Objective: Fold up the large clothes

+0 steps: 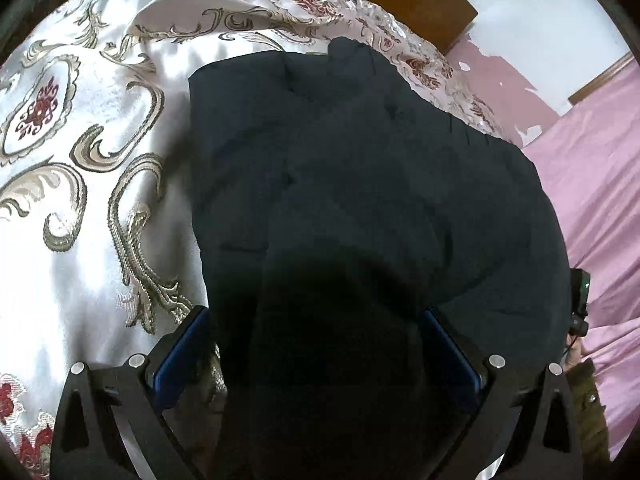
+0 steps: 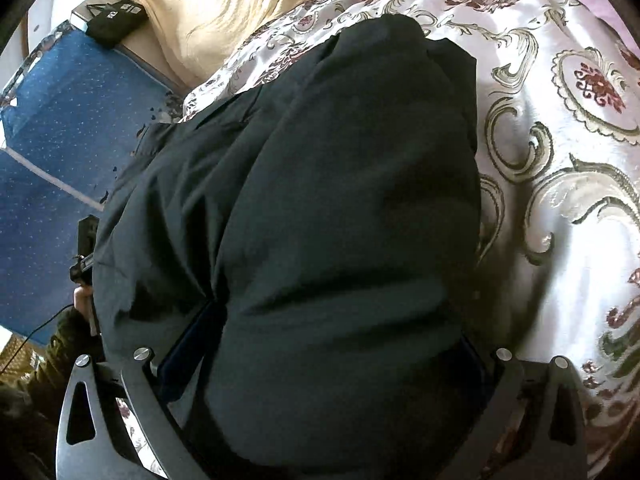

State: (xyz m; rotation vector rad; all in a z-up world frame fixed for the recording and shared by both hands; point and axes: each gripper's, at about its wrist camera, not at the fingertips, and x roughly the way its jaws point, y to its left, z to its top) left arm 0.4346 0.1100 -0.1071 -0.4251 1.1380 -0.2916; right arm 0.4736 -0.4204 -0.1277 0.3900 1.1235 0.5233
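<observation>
A large dark garment (image 1: 360, 168) lies folded in a thick pile on a satin bedspread (image 1: 80, 160) with a scroll and flower pattern. The left wrist view has my left gripper (image 1: 320, 320) at the garment's near edge, its blue-padded fingers (image 1: 188, 348) spread wide and a hump of dark cloth bulging between them. My right gripper (image 2: 328, 340) stands the same way over the garment (image 2: 320, 200): fingers far apart, cloth filling the gap and draped over the left finger (image 2: 188, 344). The right finger is mostly hidden by cloth.
A pink sheet (image 1: 592, 184) lies to the right of the garment, with a wooden board (image 1: 420, 4) behind. A beige cloth (image 2: 224, 4), a black box (image 2: 112, 20) and a blue surface (image 2: 60, 128) lie off the bedspread (image 2: 560, 160). A person's olive sleeve (image 2: 60, 352) is at the lower left.
</observation>
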